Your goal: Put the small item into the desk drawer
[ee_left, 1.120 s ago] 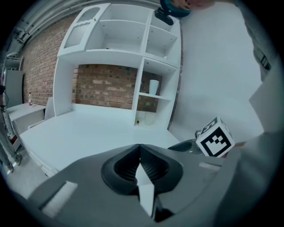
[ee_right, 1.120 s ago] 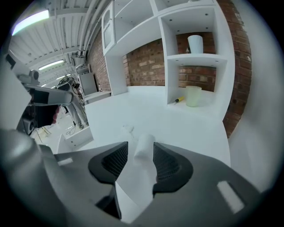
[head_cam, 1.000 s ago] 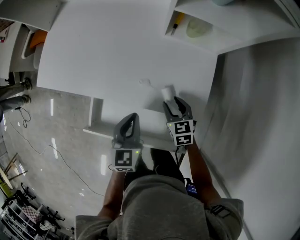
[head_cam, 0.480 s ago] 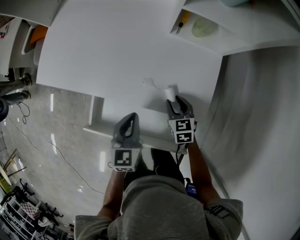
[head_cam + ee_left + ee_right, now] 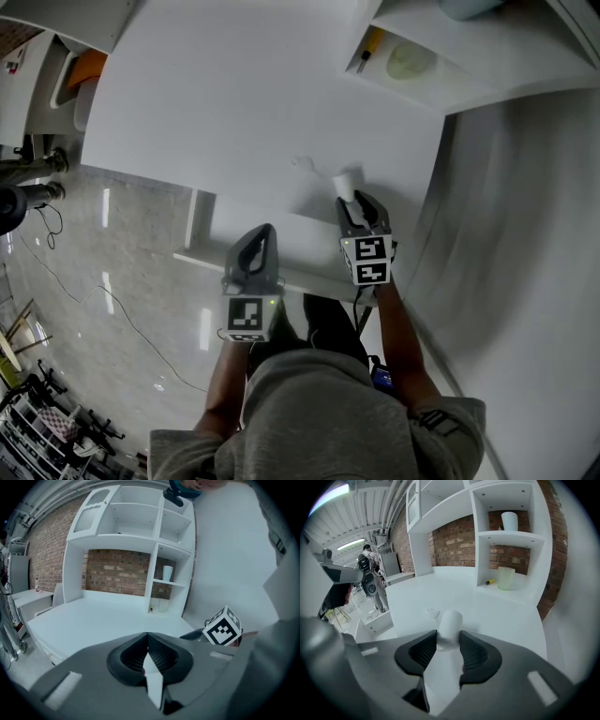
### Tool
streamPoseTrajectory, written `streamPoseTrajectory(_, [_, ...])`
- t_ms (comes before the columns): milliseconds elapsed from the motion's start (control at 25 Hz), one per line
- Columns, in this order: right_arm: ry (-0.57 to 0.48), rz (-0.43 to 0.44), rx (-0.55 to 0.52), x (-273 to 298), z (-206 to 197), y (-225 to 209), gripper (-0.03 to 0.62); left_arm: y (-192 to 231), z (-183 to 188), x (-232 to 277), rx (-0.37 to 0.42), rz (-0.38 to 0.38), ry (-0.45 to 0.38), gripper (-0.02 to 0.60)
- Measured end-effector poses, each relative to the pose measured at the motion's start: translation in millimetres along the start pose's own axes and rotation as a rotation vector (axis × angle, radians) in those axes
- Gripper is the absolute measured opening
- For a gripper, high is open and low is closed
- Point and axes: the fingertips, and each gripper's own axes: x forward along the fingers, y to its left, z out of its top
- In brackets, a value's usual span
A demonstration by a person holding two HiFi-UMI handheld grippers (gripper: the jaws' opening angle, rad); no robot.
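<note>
Right gripper view: the right gripper (image 5: pixel 447 639) has just been closing its dark ribbed jaws, and they now pinch a small white cylinder (image 5: pixel 450 623) between them, pads touching it on both sides. The cylinder sticks out ahead of the jaw tips and tilts away from the gripper. Under it lies the white desk top (image 5: pixel 440 592). Just ahead of the jaws and slightly left, a small crumpled white scrap (image 5: pixel 432 613) lies on the desk, apart from the cylinder. Far ahead and right, a white shelf unit (image 5: pixel 534 536) holds a translucent pale-green cup (image 5: pixel 505 577) with a yellow-handled tool (image 5: pixel 489 581) beside it.

Head view: the right gripper (image 5: pixel 352 202) points at the cylinder (image 5: pixel 345 183), which is at the desk's near edge, with the scrap (image 5: pixel 302 162) just beyond and left. Below and behind the jaws, an open white drawer (image 5: pixel 202 261) sticks out from under the desk. The cylinder is not in the drawer. The left gripper (image 5: pixel 258 246) hangs over the drawer, left of the right gripper and apart from it.

Left gripper view: the left gripper (image 5: pixel 147 656) is clenched, jaws together, nothing between them.
</note>
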Motion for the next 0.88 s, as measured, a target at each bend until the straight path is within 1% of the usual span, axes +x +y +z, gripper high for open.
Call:
streamPoseTrajectory(320, [-0.083,-0.012,-0.042,-32.2,38.9,20.4,0.158,5.6,26.9,-33.9,0.032,0.004,-0.061,0.012])
streamPoseTrajectory(600, [-0.145,-0.011,-0.090,-69.1,76.0,50.6,0.158,11.2,56.8,-73.8,0.058,0.010,-0.129,0.012])
streamPoseTrajectory(880, [-0.203,0.007,-0.126,-101.4,97.8,91.0,0.158,22.2,67.9,-113.4,0.061,0.032,-0.171,0.012])
